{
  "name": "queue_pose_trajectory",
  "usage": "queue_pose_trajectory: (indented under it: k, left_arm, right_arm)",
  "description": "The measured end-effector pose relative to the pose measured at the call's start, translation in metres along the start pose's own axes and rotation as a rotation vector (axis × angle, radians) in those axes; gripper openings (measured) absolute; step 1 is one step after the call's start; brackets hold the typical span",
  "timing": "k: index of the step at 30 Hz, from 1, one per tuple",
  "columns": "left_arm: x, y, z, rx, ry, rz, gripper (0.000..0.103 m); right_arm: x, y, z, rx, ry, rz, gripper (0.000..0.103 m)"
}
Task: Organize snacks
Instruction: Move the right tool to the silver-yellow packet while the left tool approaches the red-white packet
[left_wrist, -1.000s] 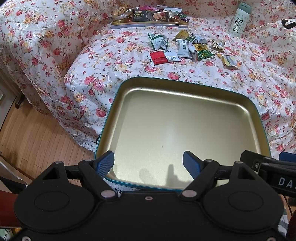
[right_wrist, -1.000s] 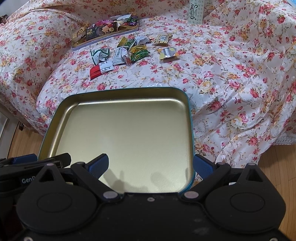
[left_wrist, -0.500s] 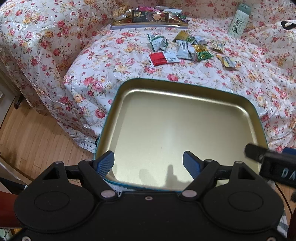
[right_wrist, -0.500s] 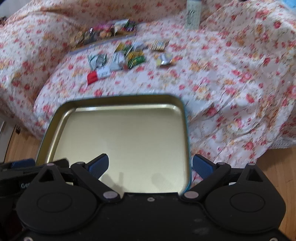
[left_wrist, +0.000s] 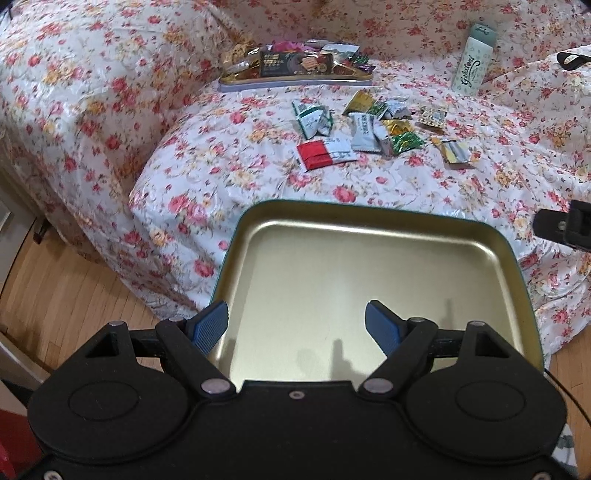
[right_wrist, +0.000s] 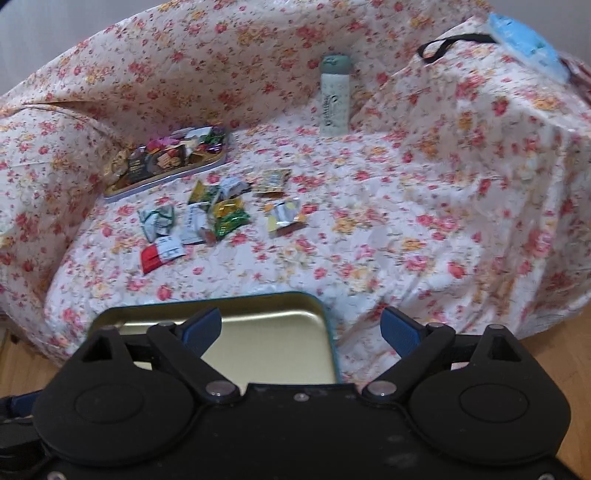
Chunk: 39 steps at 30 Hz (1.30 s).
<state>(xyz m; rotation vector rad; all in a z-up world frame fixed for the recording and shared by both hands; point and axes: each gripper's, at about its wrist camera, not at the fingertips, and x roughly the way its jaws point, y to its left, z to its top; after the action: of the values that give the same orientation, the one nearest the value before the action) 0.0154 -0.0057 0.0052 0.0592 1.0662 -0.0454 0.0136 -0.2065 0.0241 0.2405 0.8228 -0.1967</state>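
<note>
On the flower-print sofa cover (left_wrist: 229, 155), near its front edge, lies an empty gold tin tray (left_wrist: 369, 266) with a teal rim. Left gripper (left_wrist: 297, 321) hovers over the tray's near side — jaws apart, holding nothing. Right gripper (right_wrist: 301, 328) sits above the tray's right corner, jaws apart too, nothing between them. Loose snack packets (left_wrist: 369, 129) lie scattered further back on the seat, a red-and-white packet (left_wrist: 325, 153) nearest the tray. Behind them — a second tray (left_wrist: 295, 77) heaped with snacks. A pale green tube (left_wrist: 472, 62) stands upright to the right.
</note>
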Motion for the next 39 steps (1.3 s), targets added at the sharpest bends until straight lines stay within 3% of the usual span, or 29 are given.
queue_pose_trajectory:
  k: [3, 6, 12, 16, 25, 29, 39]
  left_arm:
    - [0.004, -0.002, 0.009, -0.007, 0.027, -0.041, 0.082]
    - [0.009, -0.002, 0.018, -0.02, 0.036, -0.083, 0.081]
    - [0.016, -0.005, 0.038, -0.022, -0.006, -0.09, 0.08]
    - [0.028, -0.002, 0.053, -0.024, 0.013, -0.096, 0.08]
    - [0.059, 0.003, 0.084, -0.04, 0.053, -0.111, 0.08]
    - [0.073, 0.003, 0.095, -0.041, 0.065, -0.114, 0.08]
    - [0.099, 0.006, 0.129, -0.033, 0.055, -0.128, 0.079]
  right_arm:
    - [0.006, 0.009, 0.003, -0.052, -0.004, 0.005, 0.095]
    - [0.013, 0.016, 0.009, -0.082, 0.018, 0.011, 0.084]
    - [0.044, 0.014, 0.022, -0.085, 0.141, 0.066, 0.082]
    - [0.069, 0.011, 0.031, -0.058, 0.205, 0.094, 0.081]
    - [0.126, -0.003, 0.061, -0.01, 0.276, 0.049, 0.073]
    - [0.151, -0.006, 0.075, 0.0, 0.296, 0.045, 0.064]
    - [0.197, 0.0, 0.118, -0.006, 0.259, 0.053, 0.064]
